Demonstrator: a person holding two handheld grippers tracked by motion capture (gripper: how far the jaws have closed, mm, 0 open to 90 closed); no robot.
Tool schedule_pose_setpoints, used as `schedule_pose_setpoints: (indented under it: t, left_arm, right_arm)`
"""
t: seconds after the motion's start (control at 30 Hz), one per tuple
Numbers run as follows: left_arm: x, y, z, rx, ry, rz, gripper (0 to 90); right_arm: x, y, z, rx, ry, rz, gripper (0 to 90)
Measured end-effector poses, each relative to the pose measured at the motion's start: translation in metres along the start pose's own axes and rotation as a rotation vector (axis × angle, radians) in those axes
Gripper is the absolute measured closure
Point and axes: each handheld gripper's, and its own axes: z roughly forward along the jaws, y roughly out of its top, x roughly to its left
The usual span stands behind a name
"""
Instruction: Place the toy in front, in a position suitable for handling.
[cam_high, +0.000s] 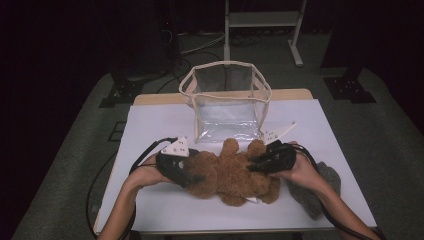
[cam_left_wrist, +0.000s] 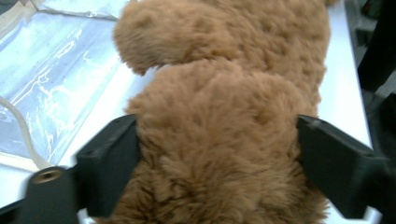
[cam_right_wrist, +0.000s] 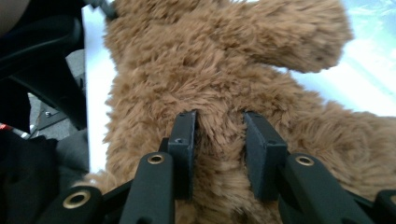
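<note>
Progress: the teddy bear (cam_high: 232, 172) lies flat on the white bench (cam_high: 165, 200), just in front of the clear bag (cam_high: 227, 102); by the look of it, lifting it in is still to do.
Left gripper (cam_high: 192, 178): jaws spread wide around the bear's body.
Right gripper (cam_high: 255, 164): jaws pinching a tuft of fur.
Textures: shaggy brown plush; glossy see-through plastic bag with cream trim, standing open; a grey cloth (cam_high: 320, 187) by the right hand.

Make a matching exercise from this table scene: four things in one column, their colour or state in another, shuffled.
1. fluffy plush teddy bear
2. clear plastic bag with cream trim
3. left gripper
4. right gripper

A. jaws wide, either side of the plush body
B. brown
C. stands open behind the bear
D. jaws narrow, pinching fur

Pairs: 1-B, 2-C, 3-A, 4-D
</note>
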Motion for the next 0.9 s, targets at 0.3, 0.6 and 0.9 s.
schedule_pose_setpoints:
  t: [0.3, 0.6, 0.9]
  left_arm:
    - [-0.011, -0.002, 0.013, 0.067, -0.03, 0.051, 23.3]
    - [-0.016, -0.005, 0.013, 0.059, -0.025, 0.074, 25.3]
    - [-0.007, -0.006, 0.003, 0.06, -0.007, 0.022, 6.6]
  right_arm:
    - [0.01, -0.005, -0.027, -0.044, 0.001, -0.008, 57.6]
    - [-0.025, -0.013, -0.03, -0.027, 0.058, 0.17, 45.5]
    - [-0.016, -0.016, -0.001, 0.038, 0.1, 0.152, 52.9]
